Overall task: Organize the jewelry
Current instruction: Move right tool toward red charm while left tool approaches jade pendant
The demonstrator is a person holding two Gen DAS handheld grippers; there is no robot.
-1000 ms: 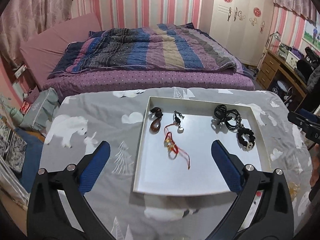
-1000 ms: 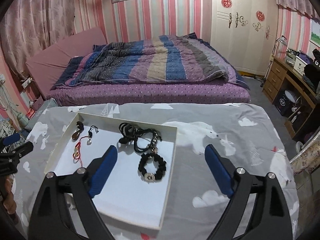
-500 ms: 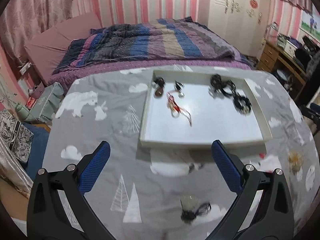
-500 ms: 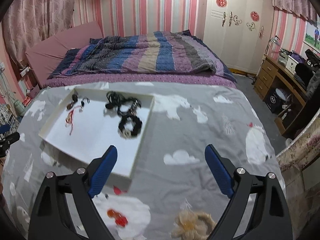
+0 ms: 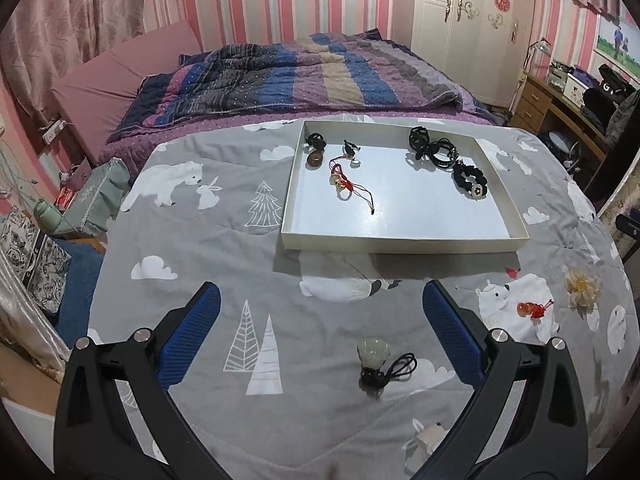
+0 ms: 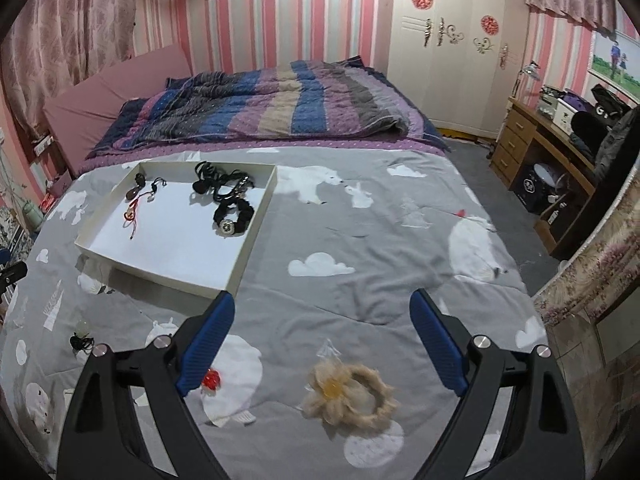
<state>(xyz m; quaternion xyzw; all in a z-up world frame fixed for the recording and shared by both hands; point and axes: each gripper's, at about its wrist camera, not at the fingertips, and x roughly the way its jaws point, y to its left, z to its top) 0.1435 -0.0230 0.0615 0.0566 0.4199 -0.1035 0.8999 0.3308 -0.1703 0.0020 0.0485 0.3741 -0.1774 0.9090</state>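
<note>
Both grippers have pulled back from the tray since a second ago, so that loose pieces near us on the sheet, hidden before, now show. We go from large to small. Our sheet [image 5: 224, 248], grey with bears and trees, carries the white tray [image 5: 400, 242], which lies ahead of the left gripper [image 5: 320, 334] and ahead and to the left of the right gripper [image 6: 322, 344]. Both grippers are spread wide and hold nothing. In the tray lie black bands [image 5: 434, 148], a black scrunchie [image 5: 470, 178], a red cord [image 5: 352, 190] and a brown pendant [image 5: 315, 159]. Outside it, the fluffy cream flower band [image 6: 350, 398] sits just ahead of the right gripper, between its fingers and slightly toward the left one; it is a ring with no clear long axis. A red bead charm [image 6: 211, 380] lies just beside that gripper's left finger. The pale stone pendant [image 5: 373, 352], with its black cord trailing right, lies between the left gripper's fingers, nearer the right one. We judge each gripper best placed for the piece right in front of it, with the tray farther ahead. We can read no brand or writing anywhere.
</note>
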